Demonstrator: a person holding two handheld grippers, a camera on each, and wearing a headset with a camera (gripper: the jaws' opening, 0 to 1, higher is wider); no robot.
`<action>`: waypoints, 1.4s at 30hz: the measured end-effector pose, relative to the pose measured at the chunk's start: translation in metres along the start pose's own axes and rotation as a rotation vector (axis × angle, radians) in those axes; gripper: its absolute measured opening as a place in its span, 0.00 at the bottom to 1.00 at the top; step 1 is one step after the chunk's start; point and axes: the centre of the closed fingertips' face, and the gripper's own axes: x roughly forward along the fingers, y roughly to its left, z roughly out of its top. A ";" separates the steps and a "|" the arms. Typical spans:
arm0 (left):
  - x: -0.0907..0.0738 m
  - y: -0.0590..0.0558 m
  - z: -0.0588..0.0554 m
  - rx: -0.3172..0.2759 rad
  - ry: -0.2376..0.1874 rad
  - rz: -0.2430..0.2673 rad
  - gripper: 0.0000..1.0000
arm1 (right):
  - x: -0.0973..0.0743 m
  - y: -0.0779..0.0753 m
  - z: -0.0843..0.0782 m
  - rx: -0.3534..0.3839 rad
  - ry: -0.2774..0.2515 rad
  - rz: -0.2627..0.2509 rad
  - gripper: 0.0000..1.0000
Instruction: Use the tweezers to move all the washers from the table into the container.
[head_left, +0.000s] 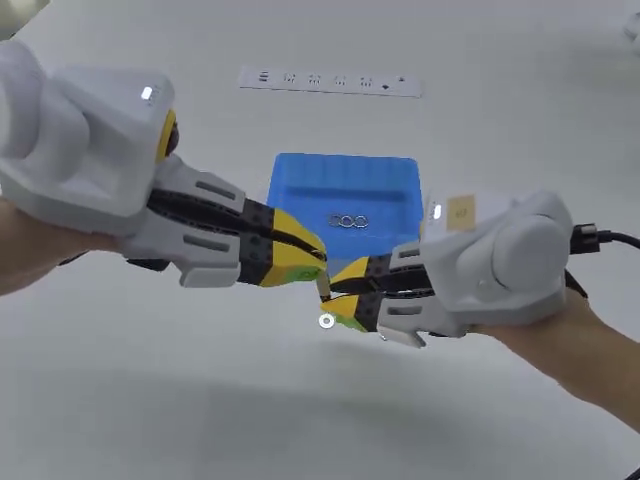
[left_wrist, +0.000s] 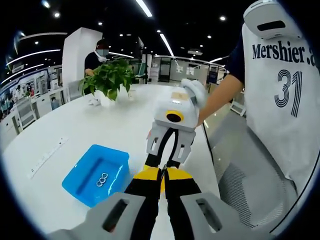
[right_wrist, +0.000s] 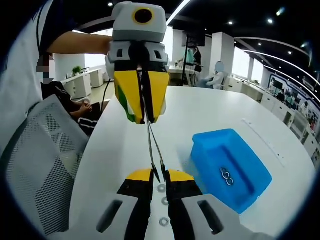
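Left hand-held gripper (head_left: 312, 258) was clamped on the thin metal tweezers (right_wrist: 150, 150). In the right gripper view its yellow jaws sat together, with the two tweezer arms coming out between them and pointing down at the white table (head_left: 150, 380).

Right hand-held gripper (head_left: 340, 290) faced it nose to nose, just in front of the blue rectangular plastic container (head_left: 300, 195). Its jaws stood a narrow gap apart, with the tweezer tips right at their ends. We couldn't tell whether they pinched the tweezers or only bracketed them.

Washers:
- Three small silver washers on the table (right_wrist: 161, 188) lay in a short line, seen through the gap between the right gripper's jaws and just past the tweezer tips. We couldn't tell whether the tips touched the nearest one.
- In the head view one of them showed just below the two gripper noses, on bare table and outside the container.
- A small cluster of silver washers in the container (head_left: 349, 221) lay on its floor near the middle, touching each other; we counted three, though they were small.

Around it:
- a white power strip (head_left: 330, 82) lay on the table beyond the container, well apart from it
- a green potted plant (left_wrist: 111, 77) stood at the far end of the table
- a grey mesh chair (right_wrist: 40, 165) stood beside the table edge
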 end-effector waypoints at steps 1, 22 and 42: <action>0.001 -0.001 0.000 -0.001 0.000 0.001 0.06 | 0.000 0.001 -0.001 0.003 0.001 0.002 0.11; 0.014 -0.002 -0.009 -0.055 0.000 -0.015 0.06 | 0.007 0.002 -0.016 0.044 0.016 0.023 0.11; 0.015 0.004 -0.021 -0.073 0.003 -0.011 0.06 | 0.015 0.003 -0.024 0.063 0.029 0.035 0.11</action>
